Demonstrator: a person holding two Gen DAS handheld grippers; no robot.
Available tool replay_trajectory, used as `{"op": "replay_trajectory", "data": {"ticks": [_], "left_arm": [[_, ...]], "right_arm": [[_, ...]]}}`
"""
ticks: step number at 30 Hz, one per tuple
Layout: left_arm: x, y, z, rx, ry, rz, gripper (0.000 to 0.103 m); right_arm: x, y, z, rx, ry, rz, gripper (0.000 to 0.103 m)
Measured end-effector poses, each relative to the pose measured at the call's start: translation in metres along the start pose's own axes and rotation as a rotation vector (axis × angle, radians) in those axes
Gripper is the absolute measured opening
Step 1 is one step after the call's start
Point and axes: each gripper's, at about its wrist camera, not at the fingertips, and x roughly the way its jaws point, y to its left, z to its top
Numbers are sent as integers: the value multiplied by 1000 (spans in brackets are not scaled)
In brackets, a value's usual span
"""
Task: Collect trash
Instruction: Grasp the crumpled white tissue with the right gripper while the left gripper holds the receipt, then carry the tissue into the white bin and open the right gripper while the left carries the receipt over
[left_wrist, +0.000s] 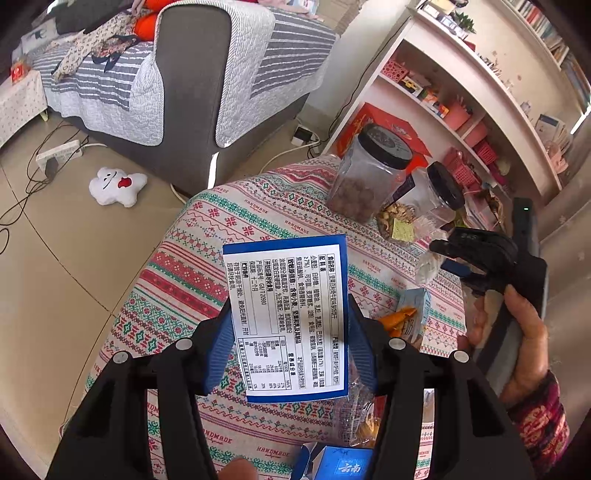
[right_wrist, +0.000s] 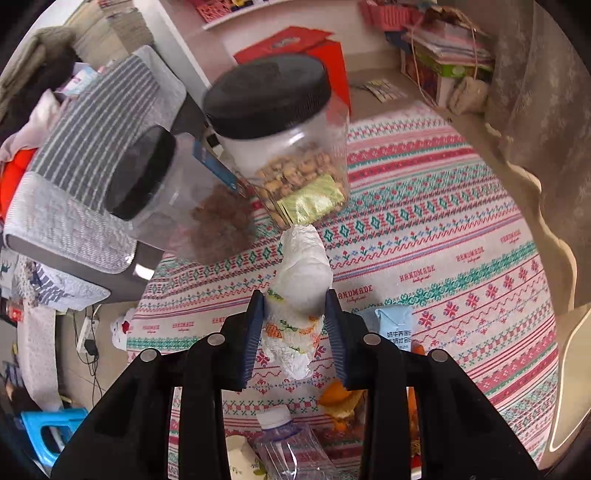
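Where hidden leftward, plastic bottle (right_wrist: 291, 443) rightward.

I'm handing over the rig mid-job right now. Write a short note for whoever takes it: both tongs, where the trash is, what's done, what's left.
Left tongs: shut on the blue-edged box, held above the table.
Right tongs: shut on the crumpled tissue, near the two jars.
Still on the table: milk carton, orange wrappers, plastic bottle, paper cup, small blue box.
Done: two pieces picked up.
Left: no bin is in view; drop both, then collect the rest. The jars hold food, probably not trash.
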Motion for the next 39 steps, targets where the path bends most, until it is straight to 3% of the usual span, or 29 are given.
{"op": "replay_trajectory", "data": {"ticks": [9, 13, 17, 24, 30, 33, 37, 39], "left_arm": [[-20, -23, -5, 33, -110, -55, 55], [-25, -35, -11, 49, -136, -87, 55], [-28, -47, -17, 65, -141, -99, 55], [-25, -73, -31, 123, -142, -96, 55], [-20, -104, -54, 197, -128, -107, 55], [-19, -129, -70, 281, -125, -118, 55], [-25, -169, -93, 370, -131, -160, 55], [-28, -195, -105, 417, -130, -193, 55]], "right_arm": [[-123, -38, -29, -90, -300, -6, 32], [-167, -71, -47, -81, -433, -87, 32], [-197, -126, -67, 7, -517, -189, 32], [-211, -221, -103, 164, -538, -420, 33], [-189, -290, -129, 278, -411, -570, 36], [-192, -311, -136, 327, -396, -588, 56], [-214, -326, -138, 406, -483, -594, 86], [-225, -332, -139, 434, -525, -595, 89]]}}
